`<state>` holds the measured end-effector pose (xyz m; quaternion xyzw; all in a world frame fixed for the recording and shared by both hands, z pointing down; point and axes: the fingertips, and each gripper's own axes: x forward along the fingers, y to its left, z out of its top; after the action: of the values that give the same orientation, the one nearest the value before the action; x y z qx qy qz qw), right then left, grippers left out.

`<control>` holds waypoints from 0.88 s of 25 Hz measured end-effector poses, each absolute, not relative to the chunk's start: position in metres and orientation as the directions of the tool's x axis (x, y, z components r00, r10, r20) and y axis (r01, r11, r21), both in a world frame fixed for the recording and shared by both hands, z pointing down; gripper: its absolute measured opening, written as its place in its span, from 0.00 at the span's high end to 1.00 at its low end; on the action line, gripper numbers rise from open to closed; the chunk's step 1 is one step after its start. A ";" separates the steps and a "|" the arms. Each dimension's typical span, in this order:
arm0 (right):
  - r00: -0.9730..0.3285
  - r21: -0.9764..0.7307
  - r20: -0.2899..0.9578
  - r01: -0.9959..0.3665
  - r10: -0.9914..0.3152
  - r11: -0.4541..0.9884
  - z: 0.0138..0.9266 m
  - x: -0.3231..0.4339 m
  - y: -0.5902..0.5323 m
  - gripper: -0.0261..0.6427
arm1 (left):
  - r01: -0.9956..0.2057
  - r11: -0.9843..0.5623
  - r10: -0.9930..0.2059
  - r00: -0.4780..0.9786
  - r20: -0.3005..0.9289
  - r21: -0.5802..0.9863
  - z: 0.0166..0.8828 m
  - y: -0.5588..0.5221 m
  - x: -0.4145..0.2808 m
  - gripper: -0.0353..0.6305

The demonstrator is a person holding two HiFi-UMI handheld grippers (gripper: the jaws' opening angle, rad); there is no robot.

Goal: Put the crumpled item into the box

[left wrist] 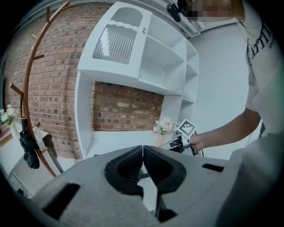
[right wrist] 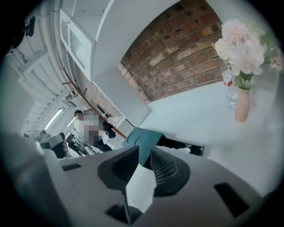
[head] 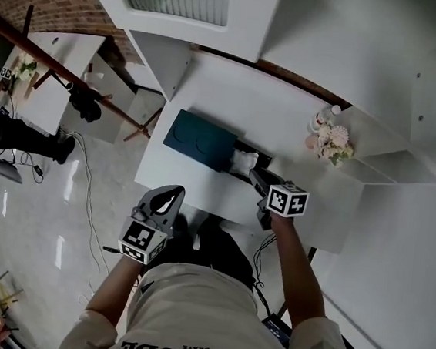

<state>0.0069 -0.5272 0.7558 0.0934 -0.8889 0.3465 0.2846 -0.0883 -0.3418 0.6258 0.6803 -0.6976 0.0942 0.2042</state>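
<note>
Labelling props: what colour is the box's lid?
Dark teal lid, clearest in the head view.

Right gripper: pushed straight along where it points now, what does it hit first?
Most likely the teal box, which sits dead ahead between the open fingers of the right gripper in its own view. Nothing shows in the gap before it, though depth is hard to judge.

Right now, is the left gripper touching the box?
Apart. The head view shows the left gripper held back at the near edge, with a strip of bare table between its tip and the box.
</note>
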 end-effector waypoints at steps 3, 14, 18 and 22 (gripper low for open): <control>-0.843 -0.573 0.537 -0.338 0.030 0.746 0.736 0.018 -0.513 0.85 | -0.987 0.061 -0.917 0.004 0.399 0.150 0.618 -0.331 -0.083 0.91; -0.873 -0.559 0.486 -0.355 -0.051 0.749 0.692 0.063 -0.437 0.90 | -0.989 -0.036 -0.935 0.084 0.346 0.142 0.604 -0.276 -0.067 0.91; -0.880 -0.567 0.466 -0.375 -0.090 0.734 0.680 0.082 -0.401 0.90 | -0.989 -0.057 -0.934 0.102 0.342 0.139 0.604 -0.237 -0.056 0.91; -0.878 -0.547 0.463 -0.391 -0.122 0.740 0.670 0.104 -0.359 0.90 | -0.989 -0.069 -0.934 0.110 0.341 0.132 0.603 -0.194 -0.047 0.91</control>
<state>0.1042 -0.3589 0.6696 0.1407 -0.9105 0.3319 0.2027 -0.0468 -0.1941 0.6027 0.7264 -0.6617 0.0831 0.1662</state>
